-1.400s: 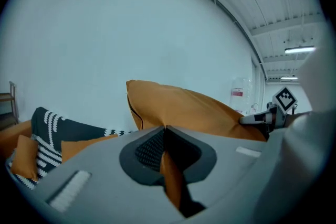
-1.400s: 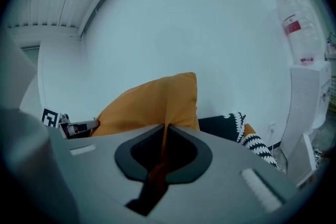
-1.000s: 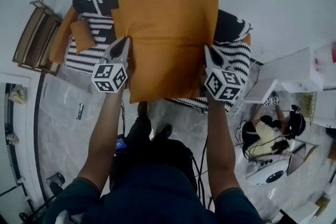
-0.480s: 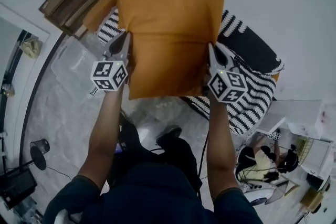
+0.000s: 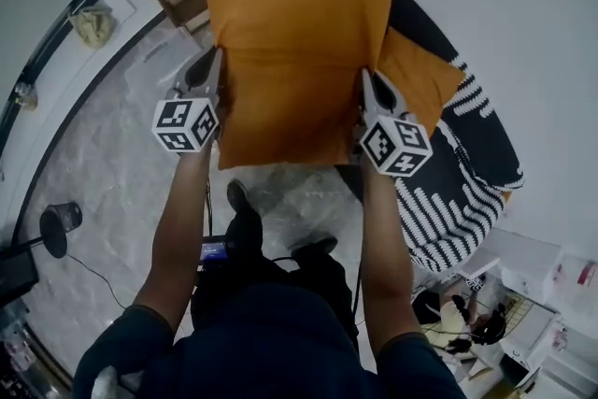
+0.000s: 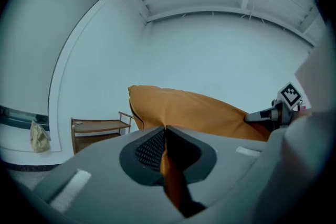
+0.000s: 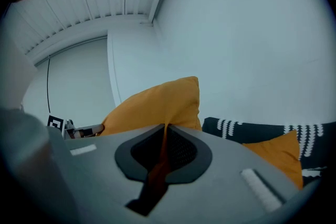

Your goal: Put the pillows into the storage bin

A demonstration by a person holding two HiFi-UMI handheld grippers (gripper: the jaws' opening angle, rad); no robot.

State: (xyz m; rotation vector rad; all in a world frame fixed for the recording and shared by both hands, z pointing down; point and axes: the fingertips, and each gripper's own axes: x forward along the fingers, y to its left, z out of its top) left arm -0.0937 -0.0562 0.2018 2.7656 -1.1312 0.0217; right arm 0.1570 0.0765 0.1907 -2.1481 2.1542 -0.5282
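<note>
Out front, I am holding the orange pillow aloft, left gripper and right gripper each pinching a side edge. Next, I judge, comes locating the storage bin, which is out of view.

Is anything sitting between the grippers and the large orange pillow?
Nothing visible does. The left gripper and the right gripper are each shut on a side edge of the large orange pillow, with its fabric pinched directly between the jaws.
</note>
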